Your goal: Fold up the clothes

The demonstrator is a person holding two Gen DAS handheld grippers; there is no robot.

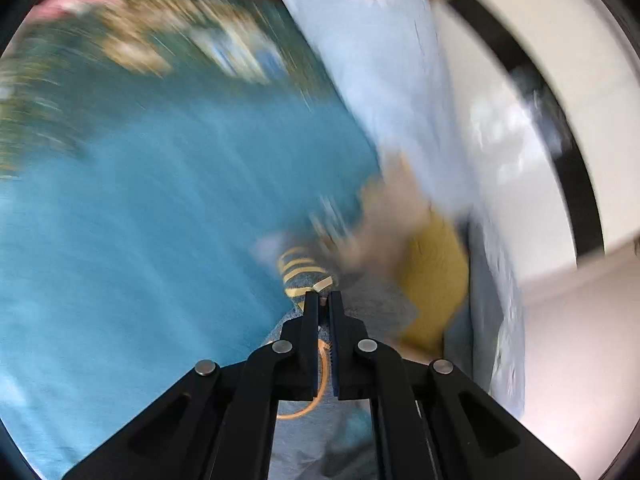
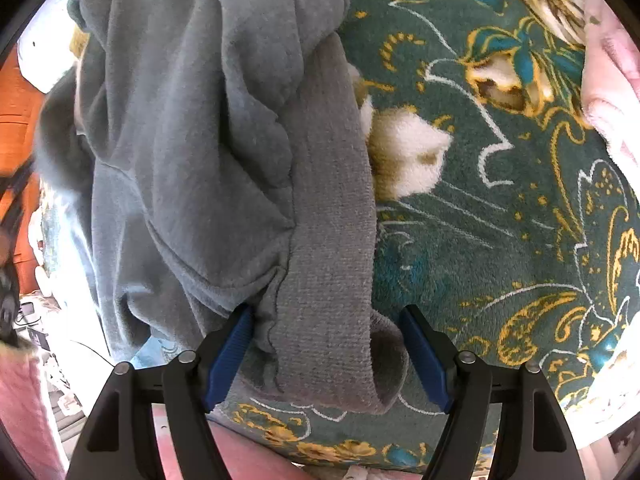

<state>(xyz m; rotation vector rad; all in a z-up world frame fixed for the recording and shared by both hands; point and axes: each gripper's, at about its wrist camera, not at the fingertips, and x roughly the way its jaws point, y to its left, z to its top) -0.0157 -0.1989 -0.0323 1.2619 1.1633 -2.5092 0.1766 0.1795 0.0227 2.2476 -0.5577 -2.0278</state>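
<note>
In the right wrist view a grey fleece sweatshirt (image 2: 192, 140) lies bunched on a dark green floral blanket (image 2: 500, 220). Its ribbed hem band (image 2: 328, 240) runs down between the blue pads (image 2: 230, 354) of my right gripper (image 2: 328, 314), which is open; the right pad stands apart from the cloth. The left wrist view is badly blurred. There my left gripper (image 1: 323, 300) is shut, its black fingers almost touching over grey-blue cloth (image 1: 376, 308) with orange stitching. The blur hides whether cloth is pinched.
A teal sheet (image 1: 120, 220) fills the left of the left wrist view, with a pale blue cloth (image 1: 380, 80), a yellow item (image 1: 436, 280) and a white wall (image 1: 560, 60) to the right. Pink fabric (image 2: 608, 100) lies at the blanket's right edge.
</note>
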